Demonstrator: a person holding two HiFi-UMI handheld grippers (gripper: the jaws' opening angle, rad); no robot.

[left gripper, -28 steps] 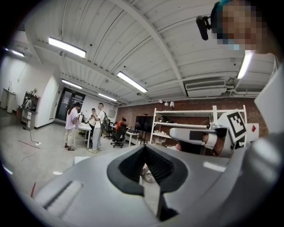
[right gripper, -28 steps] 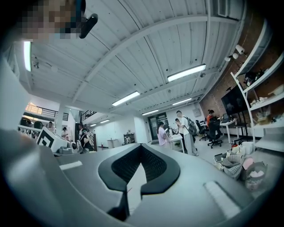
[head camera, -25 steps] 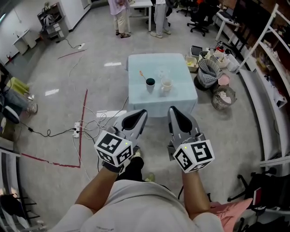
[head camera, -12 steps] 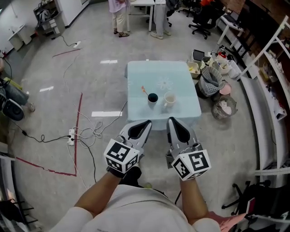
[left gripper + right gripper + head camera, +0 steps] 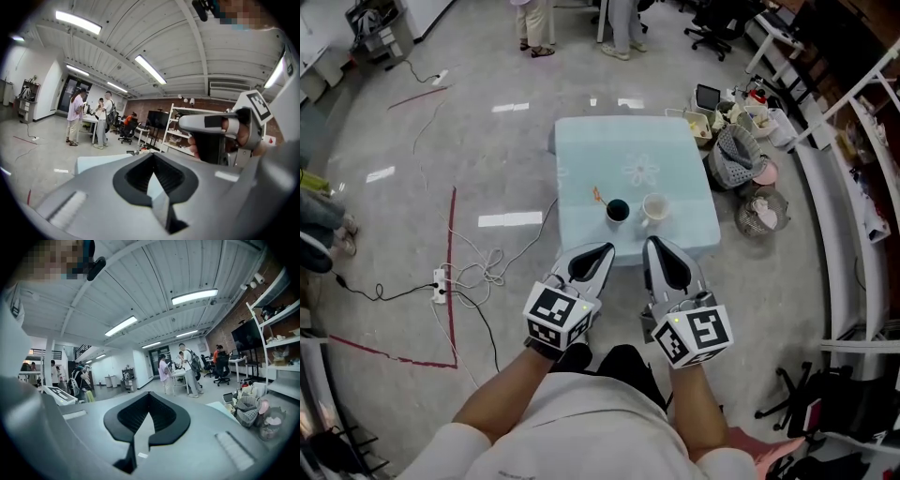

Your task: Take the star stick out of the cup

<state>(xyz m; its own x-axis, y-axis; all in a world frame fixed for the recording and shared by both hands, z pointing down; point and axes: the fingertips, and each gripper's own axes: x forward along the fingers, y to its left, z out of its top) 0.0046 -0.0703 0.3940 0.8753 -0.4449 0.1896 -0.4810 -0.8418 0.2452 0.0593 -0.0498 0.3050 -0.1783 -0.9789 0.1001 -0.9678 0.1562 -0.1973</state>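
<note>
In the head view a dark cup (image 5: 617,210) stands near the front of a small light-blue table (image 5: 675,169). A thin orange star stick (image 5: 596,195) leans out of it to the left. A white cup (image 5: 654,207) stands just right of the dark one. My left gripper (image 5: 601,249) and right gripper (image 5: 655,244) hang side by side short of the table's near edge, well apart from the cups. Both are shut with nothing between the jaws. In the gripper views the left gripper (image 5: 153,174) and right gripper (image 5: 147,412) point level across the room, and neither cup shows.
Wire baskets and bins (image 5: 737,150) crowd the floor right of the table. White shelving (image 5: 862,103) runs along the right. A power strip with cables (image 5: 441,277) lies on the floor at left, beside red tape lines. Two people (image 5: 572,19) stand beyond the table.
The table and cups have come closer and lower in the head view as the person walks toward them. Both grippers stay shut, held side by side in front.
</note>
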